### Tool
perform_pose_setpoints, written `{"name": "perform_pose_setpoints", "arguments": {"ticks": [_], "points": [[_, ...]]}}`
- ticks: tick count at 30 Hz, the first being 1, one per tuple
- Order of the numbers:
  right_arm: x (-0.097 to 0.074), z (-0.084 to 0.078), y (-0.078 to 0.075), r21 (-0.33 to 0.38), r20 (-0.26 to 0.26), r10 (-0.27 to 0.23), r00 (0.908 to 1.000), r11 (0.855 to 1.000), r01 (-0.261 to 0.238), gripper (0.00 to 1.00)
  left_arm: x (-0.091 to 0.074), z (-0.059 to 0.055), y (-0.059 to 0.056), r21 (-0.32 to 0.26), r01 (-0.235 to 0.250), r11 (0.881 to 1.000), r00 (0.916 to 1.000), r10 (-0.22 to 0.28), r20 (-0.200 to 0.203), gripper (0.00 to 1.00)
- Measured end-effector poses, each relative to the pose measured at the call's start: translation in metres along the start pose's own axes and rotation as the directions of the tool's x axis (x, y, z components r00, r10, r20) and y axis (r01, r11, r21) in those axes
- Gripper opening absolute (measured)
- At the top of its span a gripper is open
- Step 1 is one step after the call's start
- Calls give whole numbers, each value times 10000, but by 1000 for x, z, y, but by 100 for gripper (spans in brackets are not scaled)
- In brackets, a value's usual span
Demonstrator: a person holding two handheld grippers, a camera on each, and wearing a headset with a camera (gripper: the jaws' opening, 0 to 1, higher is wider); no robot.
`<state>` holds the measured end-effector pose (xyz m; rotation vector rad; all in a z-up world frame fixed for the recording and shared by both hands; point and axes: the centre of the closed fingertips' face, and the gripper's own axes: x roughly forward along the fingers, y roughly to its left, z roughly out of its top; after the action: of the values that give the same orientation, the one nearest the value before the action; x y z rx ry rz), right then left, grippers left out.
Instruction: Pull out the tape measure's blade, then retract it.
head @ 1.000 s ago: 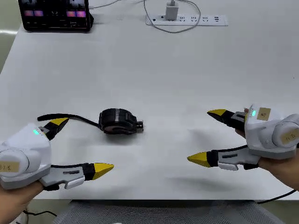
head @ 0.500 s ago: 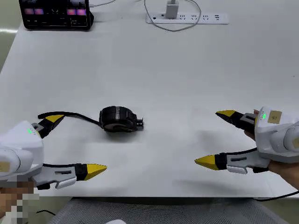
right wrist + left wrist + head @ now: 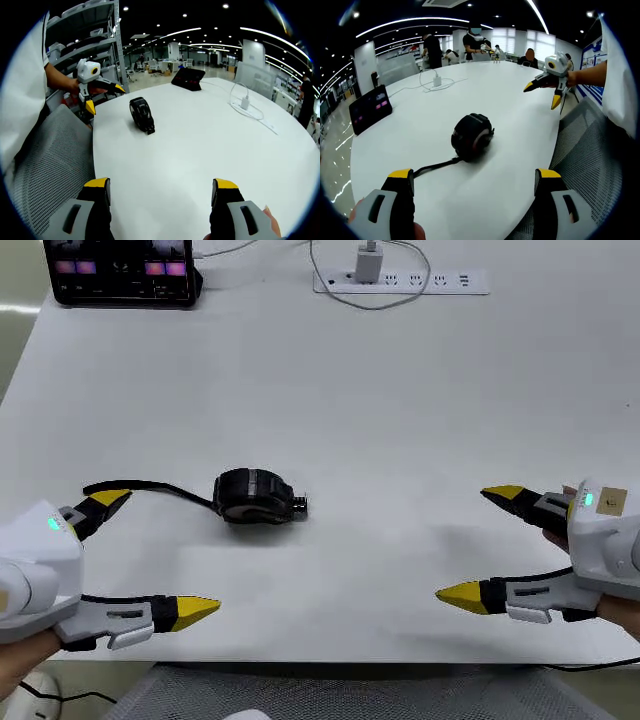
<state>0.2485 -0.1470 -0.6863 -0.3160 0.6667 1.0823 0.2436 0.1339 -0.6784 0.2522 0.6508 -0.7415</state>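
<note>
1. The black round tape measure (image 3: pixel 253 498) sits left of centre on the white table (image 3: pixel 380 390), its blade not drawn out.
2. The left gripper (image 3: pixel 170 552) and right gripper (image 3: pixel 462 543), jaws spread and empty, have drifted toward the lower corners, so no pull seems to be under way.

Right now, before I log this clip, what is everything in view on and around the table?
table: one, white, under everything
tape measure: one, black, left of centre
strap: one, black, trailing left from the tape measure
power strip: one, white, far edge
charger: one, white, plugged into the power strip
tablet: one, black with pink tiles, far left corner
mesh chair: one, grey, near edge
left gripper: one, white with yellow tips, open, near left
right gripper: one, same colours, open, near right
</note>
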Motion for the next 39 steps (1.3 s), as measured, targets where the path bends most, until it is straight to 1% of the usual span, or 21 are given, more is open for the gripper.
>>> {"name": "perform_pose_setpoints", "arguments": {"ticks": [9, 16, 23, 31, 38, 39], "points": [[-7, -1, 2, 43, 26, -58, 10000, 10000, 58, 84, -4, -4, 3, 34, 10, 10000, 9999, -10, -112, 99], [-12, -2, 1, -49, 10, -53, 10000, 10000, 53, 88, -5, -4, 3, 77, 79, 9999, 9999, -78, -120, 99], [-16, -2, 0, -24, 32, -54, 10000, 10000, 54, 94, -7, -6, 3, 115, 141, 9998, 9997, -139, -188, 99], [-15, -2, -2, -95, 66, -152, 9999, 9998, 152, 99, -8, -8, 4, 64, 126, 9999, 9997, -125, -195, 99], [-15, -1, -3, -162, 73, -163, 9998, 9997, 164, 99, -10, -9, 5, -41, 101, 9999, 9997, -102, -210, 99], [-15, -1, -3, -149, 68, -147, 9999, 9998, 148, 99, -10, -9, 6, 15, 54, 10000, 9998, -53, -213, 99]]}}
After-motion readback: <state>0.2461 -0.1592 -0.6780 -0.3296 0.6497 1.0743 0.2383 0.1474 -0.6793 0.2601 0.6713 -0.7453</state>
